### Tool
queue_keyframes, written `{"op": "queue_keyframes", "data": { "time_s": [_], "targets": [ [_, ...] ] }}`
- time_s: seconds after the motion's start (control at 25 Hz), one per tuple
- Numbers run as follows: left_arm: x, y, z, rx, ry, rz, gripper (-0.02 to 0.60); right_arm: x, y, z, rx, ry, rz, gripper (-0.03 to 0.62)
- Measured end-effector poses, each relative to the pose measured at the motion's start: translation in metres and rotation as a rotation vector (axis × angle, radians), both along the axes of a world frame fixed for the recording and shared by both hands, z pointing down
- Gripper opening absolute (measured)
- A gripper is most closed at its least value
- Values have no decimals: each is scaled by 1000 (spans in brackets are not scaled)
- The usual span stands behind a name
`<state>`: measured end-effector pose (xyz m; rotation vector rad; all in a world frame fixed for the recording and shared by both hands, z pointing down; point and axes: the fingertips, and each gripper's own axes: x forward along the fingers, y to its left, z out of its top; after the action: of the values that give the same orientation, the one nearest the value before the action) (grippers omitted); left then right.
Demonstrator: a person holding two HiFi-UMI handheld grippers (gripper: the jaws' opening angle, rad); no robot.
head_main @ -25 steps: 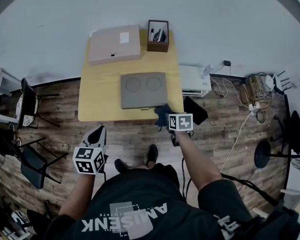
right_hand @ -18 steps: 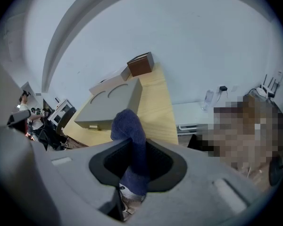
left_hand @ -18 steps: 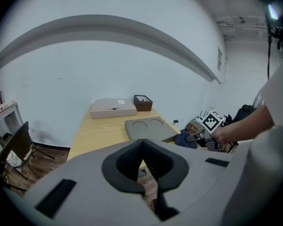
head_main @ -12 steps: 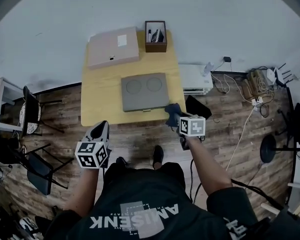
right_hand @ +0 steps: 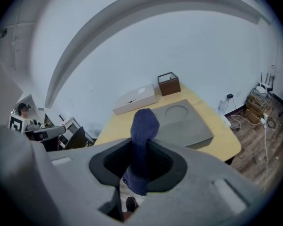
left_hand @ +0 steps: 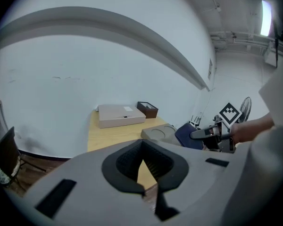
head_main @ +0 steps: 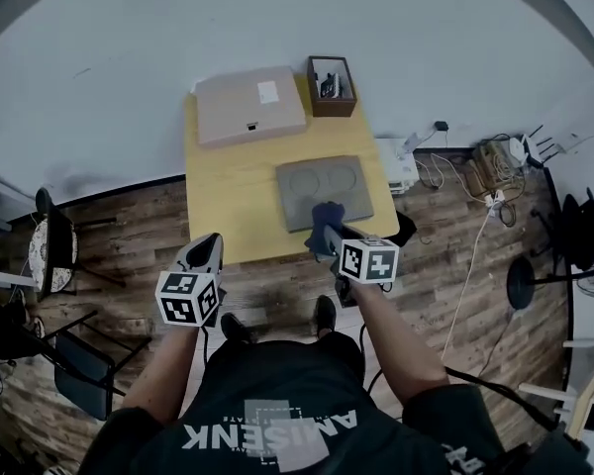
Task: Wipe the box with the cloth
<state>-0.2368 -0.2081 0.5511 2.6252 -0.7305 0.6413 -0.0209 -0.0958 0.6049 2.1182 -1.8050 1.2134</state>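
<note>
Right hand-held gripper (right_hand: 140, 166) pinches the dark blue cloth (right_hand: 145, 121), which bunches up above the jaws. It looks soft and light, so I judge a hold on its middle fold is enough. Left hand-held gripper (left_hand: 146, 168) is pressed together on nothing. The flat grey box (head_main: 324, 188), probably rigid, lies at 5 o'clock on the tabletop (head_main: 228, 196), with the cloth near its 6 o'clock edge.

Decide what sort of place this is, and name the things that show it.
Probably a workroom or lab rather than a home: a plain table against a bare white wall, loose cables on the wooden floor, and chairs pushed to one side.
</note>
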Motion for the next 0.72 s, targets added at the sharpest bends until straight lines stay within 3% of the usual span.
{"op": "queue_keyframes", "data": {
  "time_s": [0.36,0.52,0.72],
  "targets": [
    [-83,-53,-7,10,11,100,2,-104,-104,-3,38,-1,130,84],
    [-110,-69,-5,3,5,87,2,-109,-142,9,16,38,201,84],
    [-133,-96,-7,9,-22,58,2,-83,-179,37,-27,51,347,84]
  ]
}}
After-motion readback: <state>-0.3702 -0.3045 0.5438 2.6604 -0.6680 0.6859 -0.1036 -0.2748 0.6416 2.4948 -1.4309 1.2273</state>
